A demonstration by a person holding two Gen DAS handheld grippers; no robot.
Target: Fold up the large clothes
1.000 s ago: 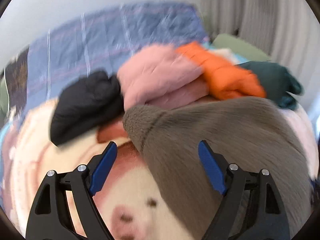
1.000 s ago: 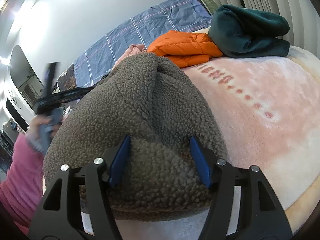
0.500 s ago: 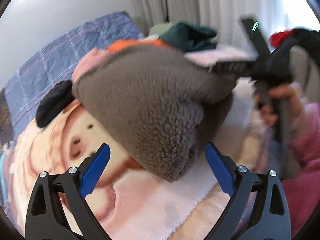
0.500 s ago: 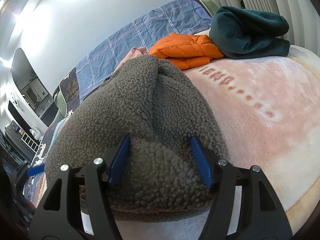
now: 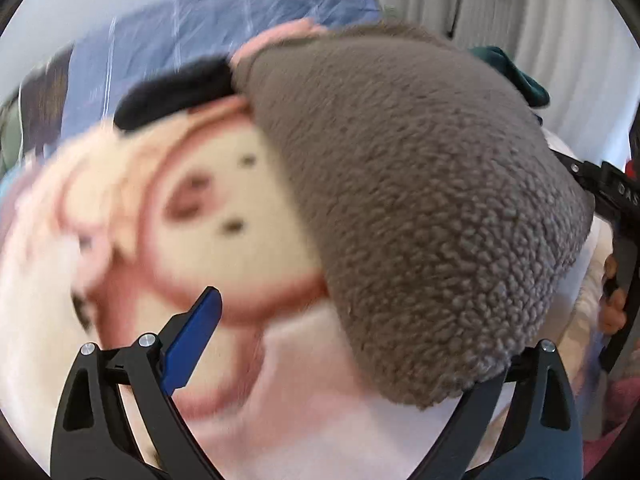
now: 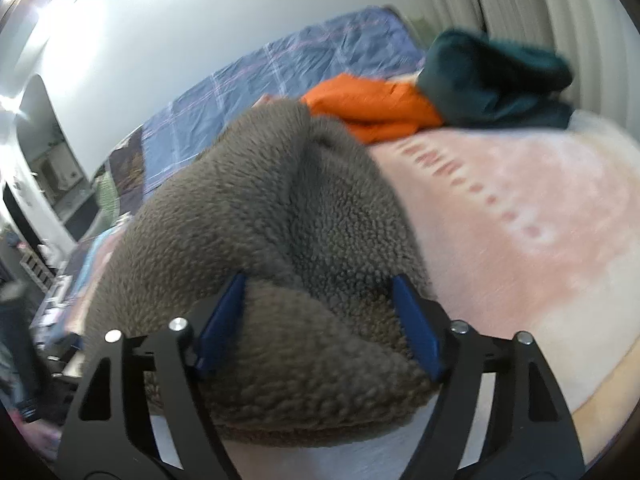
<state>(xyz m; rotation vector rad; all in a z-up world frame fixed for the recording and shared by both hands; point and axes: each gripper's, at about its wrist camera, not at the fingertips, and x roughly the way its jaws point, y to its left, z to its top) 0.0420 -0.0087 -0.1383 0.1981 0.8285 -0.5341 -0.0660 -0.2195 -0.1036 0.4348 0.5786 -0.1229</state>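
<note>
Bedroom scene: pale wall and curtains behind a bed covered by a plush pink-and-cream cartoon blanket [image 6: 532, 240].

Nearest in the left wrist view we see the left gripper [image 5: 352, 344] at the bottom of the frame, jaws spread wide. Its left blue pad sits over the blanket with nothing on it; the right pad is hidden behind the brown fleece garment [image 5: 420, 200], whose bottom corner hangs in front of that finger. We cannot tell if that side touches.

In the right wrist view the right gripper [image 6: 320, 320] is at lower centre. Its jaws have just been opening, and a bunched fold of the fleece lies between the blue pads; whether they press it or only flank it we cannot tell.

At the right edge of the left wrist view, a person's hand [image 5: 614, 304] holds the other gripper's handle.

Further back we have an orange jacket [image 6: 376, 108], a dark green garment [image 6: 496, 76], a black garment [image 5: 176, 92] and a pink garment [image 5: 276, 40]. Farthest, upper centre, is a blue plaid quilt [image 6: 280, 72].
</note>
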